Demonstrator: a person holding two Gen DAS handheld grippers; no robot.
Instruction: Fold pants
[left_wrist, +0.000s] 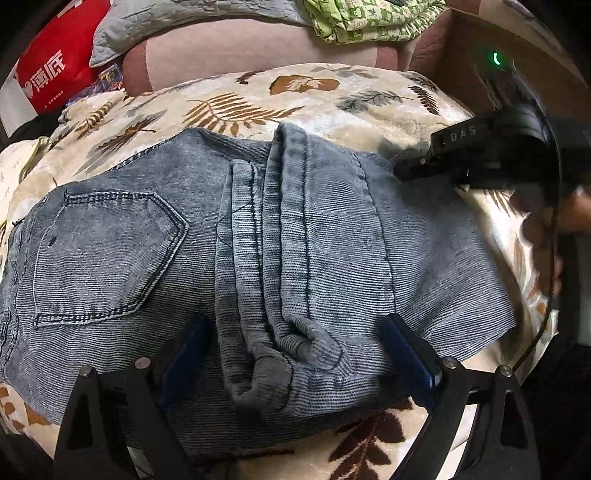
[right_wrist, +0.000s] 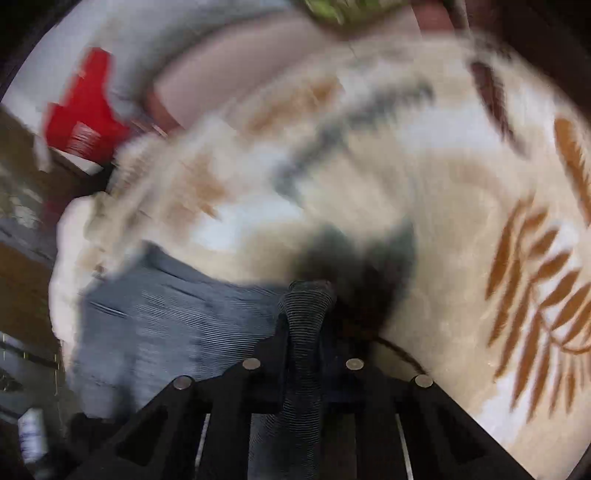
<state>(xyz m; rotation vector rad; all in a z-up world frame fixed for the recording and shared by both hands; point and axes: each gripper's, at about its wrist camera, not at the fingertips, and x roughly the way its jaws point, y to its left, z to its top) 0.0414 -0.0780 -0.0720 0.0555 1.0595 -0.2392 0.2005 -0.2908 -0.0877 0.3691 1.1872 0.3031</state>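
Faded grey-blue denim pants (left_wrist: 236, 240), already folded into a thick stack, lying on a cream plush blanket with brown and grey leaf print (left_wrist: 258, 96); back pocket to the left, leg hems bunched across the middle. Pink upholstered cushion (left_wrist: 229, 51) and red bag (left_wrist: 48, 66) behind.

Left tool (left_wrist: 295, 354) released, blue pads spread wide on either side of the rolled hem at the stack's near edge, not pinching.

Right tool (right_wrist: 308, 295) clenched on a ridge of denim at the stack's far right corner; wrist view smeared by motion, cloth plainly between the pads.

Step in hand, by judgement: taking both corners for one more fold, or a lift of the finished stack.

Next move calls for closing the left tool on all layers at the near edge, then moving both hands together, evenly, to avoid spilling the loose hems.
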